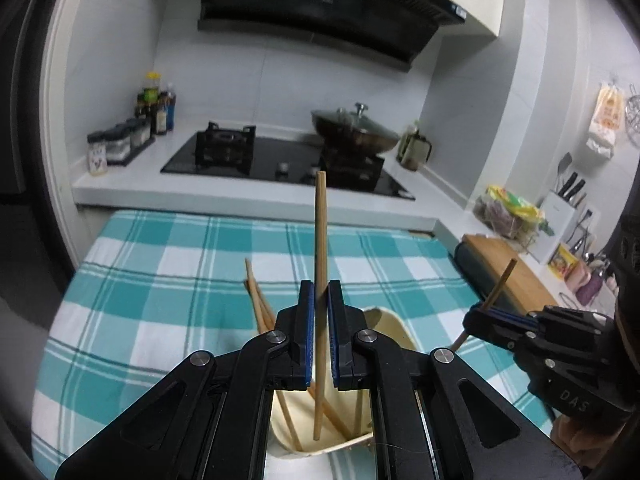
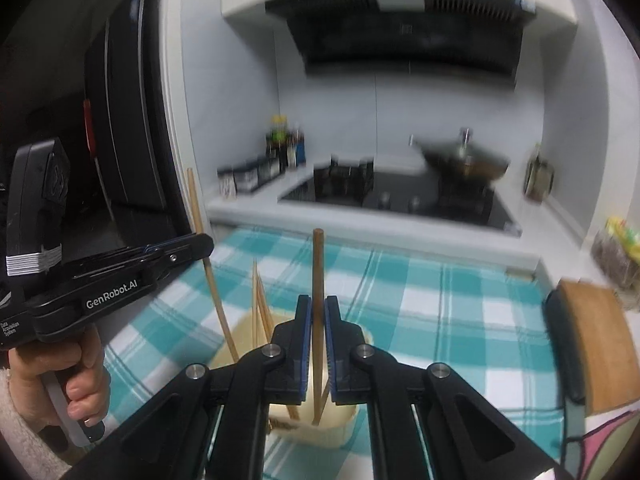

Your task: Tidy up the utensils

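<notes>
Left wrist view: a wooden chopstick (image 1: 320, 240) stands nearly upright, pinched between the blue pads of the left gripper (image 1: 320, 308), its lower end hanging inside the cream holder (image 1: 394, 330) directly below the jaws. More chopsticks (image 1: 258, 300) lean out of the holder just left of the claw. To the right, the right gripper (image 1: 480, 312) is clamped on a second chopstick (image 1: 500, 282) that tilts up to the right. In the right wrist view that second chopstick (image 2: 318, 280) stands upright between the right gripper's (image 2: 318, 320) closed pads, over the same holder (image 2: 336, 424). The left gripper (image 2: 206, 244) sits to its left, gripping its stick (image 2: 200, 232), with a hand (image 2: 76, 376) on the handle. Beneath lies a teal checked cloth (image 1: 160, 280); beyond it, the hob (image 1: 280, 156) and lidded wok (image 1: 356, 132).
</notes>
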